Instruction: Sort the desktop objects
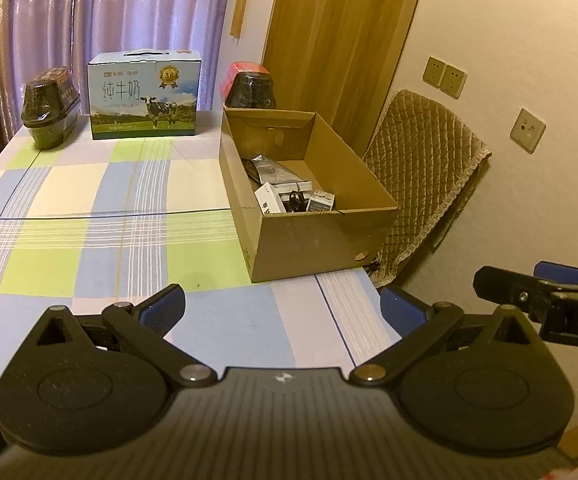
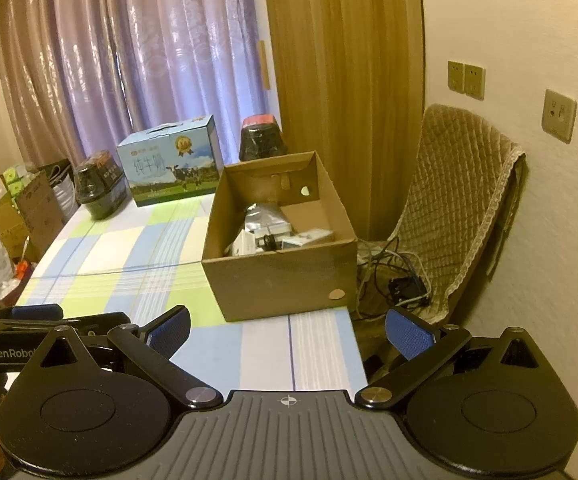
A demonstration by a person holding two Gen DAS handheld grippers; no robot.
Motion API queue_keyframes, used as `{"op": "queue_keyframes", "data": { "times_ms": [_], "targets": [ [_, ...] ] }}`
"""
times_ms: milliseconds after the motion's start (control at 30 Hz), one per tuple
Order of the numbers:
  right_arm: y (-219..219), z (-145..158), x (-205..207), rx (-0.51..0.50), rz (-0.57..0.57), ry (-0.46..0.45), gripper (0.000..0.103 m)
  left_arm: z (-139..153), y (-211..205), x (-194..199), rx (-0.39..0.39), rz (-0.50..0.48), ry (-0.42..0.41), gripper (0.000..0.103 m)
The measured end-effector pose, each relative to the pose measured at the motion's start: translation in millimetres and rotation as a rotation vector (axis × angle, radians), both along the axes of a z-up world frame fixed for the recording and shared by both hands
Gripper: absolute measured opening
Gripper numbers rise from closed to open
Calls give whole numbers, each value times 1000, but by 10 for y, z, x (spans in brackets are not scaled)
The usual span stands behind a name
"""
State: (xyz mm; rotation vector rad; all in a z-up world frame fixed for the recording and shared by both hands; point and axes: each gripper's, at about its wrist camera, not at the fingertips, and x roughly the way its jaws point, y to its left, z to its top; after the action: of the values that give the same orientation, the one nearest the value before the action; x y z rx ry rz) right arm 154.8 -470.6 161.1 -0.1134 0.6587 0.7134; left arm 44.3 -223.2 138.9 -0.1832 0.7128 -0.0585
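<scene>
Cardboard box (image 1: 321, 236), open-topped, stands at the right edge of the checked tablecloth (image 1: 89, 208) in the left wrist view, holding small packets (image 1: 273, 196). Left gripper (image 1: 283, 306): jaws spread wide, empty, well short of the box. A milk carton (image 1: 145, 96) stands at the far edge.

Right wrist view: right gripper (image 2: 289, 330) likewise spread and empty, box (image 2: 281, 276) ahead, a padded chair (image 2: 461, 208) beside it.

Room: cream wall (image 2: 509, 20) on right with sockets (image 2: 466, 79); purple curtains (image 2: 149, 60) at far side; wooden door (image 2: 345, 60); padded chair (image 2: 457, 200) beside checked table (image 1: 89, 220).
</scene>
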Motion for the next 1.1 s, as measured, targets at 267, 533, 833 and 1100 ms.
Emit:
{"op": "queue_keyframes", "data": {
  "times_ms": [267,533,833,1100],
  "targets": [
    [5,-7,8,-4,-1,1,101,8,-17,-10,7,-3,-3,102],
    [-3,-24,-12,-4,0,4,101,15,-19,-3,7,-5,-3,102],
    [-12,-35,-18,-7,0,4,101,12,-30,-5,8,-4,-4,102],
    [-16,-42,-20,-10,3,5,101,1,-24,6,-2,-5,1,102]
  ]
}}
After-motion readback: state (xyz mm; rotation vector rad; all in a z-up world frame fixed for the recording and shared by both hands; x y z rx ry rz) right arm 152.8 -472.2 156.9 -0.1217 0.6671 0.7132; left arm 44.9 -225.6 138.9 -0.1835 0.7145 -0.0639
